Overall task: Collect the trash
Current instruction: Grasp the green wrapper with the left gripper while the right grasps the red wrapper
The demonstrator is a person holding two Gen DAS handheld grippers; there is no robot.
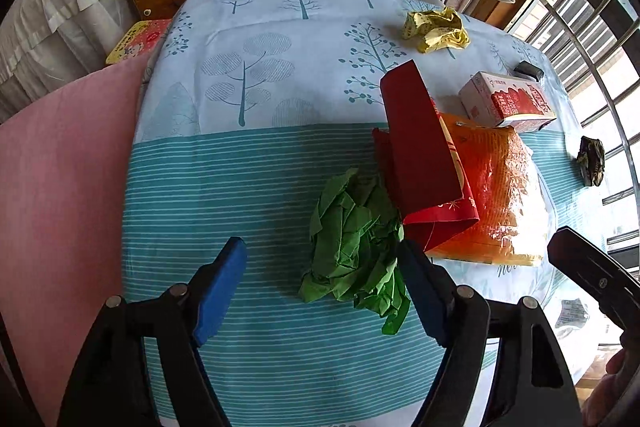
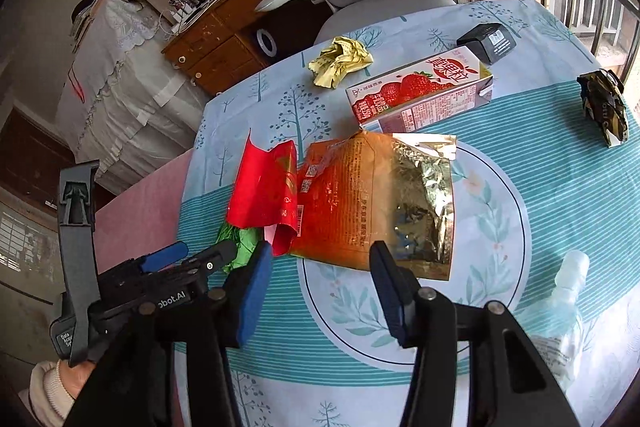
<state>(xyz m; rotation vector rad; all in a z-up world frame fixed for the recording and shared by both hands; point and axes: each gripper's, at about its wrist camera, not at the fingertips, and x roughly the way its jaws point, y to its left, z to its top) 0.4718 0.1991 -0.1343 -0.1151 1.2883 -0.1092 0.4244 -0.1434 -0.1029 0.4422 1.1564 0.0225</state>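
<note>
Left gripper (image 1: 322, 273) gapes around crumpled green paper (image 1: 354, 243) on tablecloth (image 1: 240, 187)

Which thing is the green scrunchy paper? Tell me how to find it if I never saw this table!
Look at the table with the tree-and-stripe cloth, then find its teal striped band. The green crumpled paper lies there between the open left gripper fingers, touching the folded red paper that leans over the orange foil bag. It is the only green thing; the other paper ball is yellow and far away.

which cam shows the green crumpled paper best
Left wrist view: the green crumpled paper lies whole between the open left gripper fingers. Right wrist view shows only a sliver behind the left gripper and red packet.
</note>
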